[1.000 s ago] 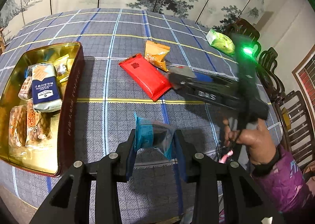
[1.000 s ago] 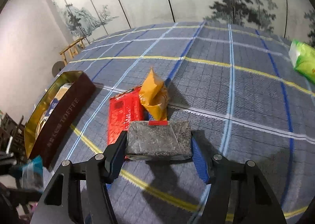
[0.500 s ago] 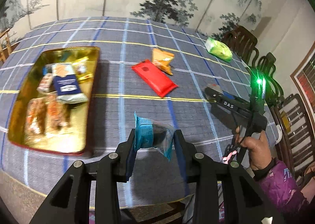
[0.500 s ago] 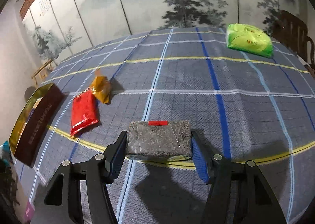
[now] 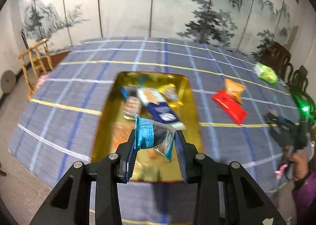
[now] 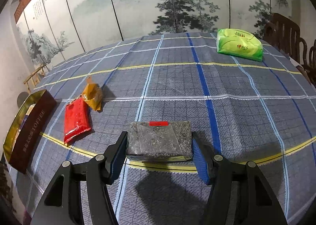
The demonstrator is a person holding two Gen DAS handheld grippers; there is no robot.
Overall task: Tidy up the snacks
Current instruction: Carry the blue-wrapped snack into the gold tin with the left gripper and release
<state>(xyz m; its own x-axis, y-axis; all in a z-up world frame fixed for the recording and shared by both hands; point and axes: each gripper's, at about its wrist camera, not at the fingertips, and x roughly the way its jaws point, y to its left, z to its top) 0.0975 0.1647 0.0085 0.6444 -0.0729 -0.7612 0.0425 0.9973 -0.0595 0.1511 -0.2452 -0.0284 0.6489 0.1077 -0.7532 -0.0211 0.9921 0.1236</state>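
So the left tongs (image 5: 155, 152) are clamped nearly shut on a small blue snack packet (image 5: 153, 136), part clear plastic, and from that camera the packet hangs right above the gold tin (image 5: 192, 110) that sits toward the left side of the surface (image 5: 79, 94). This view looks straight down into the tin, so you can see what's already in there: a navy-and-white packet (image 5: 161, 109), a yellow wrapper (image 5: 171, 94) next to it and some orange-brown ones lower down, all a bit blurry. The right camera only catches the tin (image 6: 32, 128) from the side, at the left edge of the surface (image 6: 237, 110), showing its dark red wall with "TOFFEE" on it, and you can barely peek inside. What the right camera does give you is the right tongs (image 6: 160, 153), partly open and gripping a flat grey speckled packet (image 6: 160, 139) with a little red label on its far edge, held above the near part of the surface. In the left view those tongs (image 5: 274, 118) are just a dark blur at the right edge with a green light, a hand (image 5: 298, 167) and a purple sleeve (image 5: 305, 199); the grey packet can't be made out there. Both views show the red packet (image 6: 76, 119) and orange packet (image 6: 92, 94) touching each other in the middle of the surface, well clear of the tin. The green pack (image 6: 239, 47) sits by the far right corner, sharp in the right view, smeared in the left.
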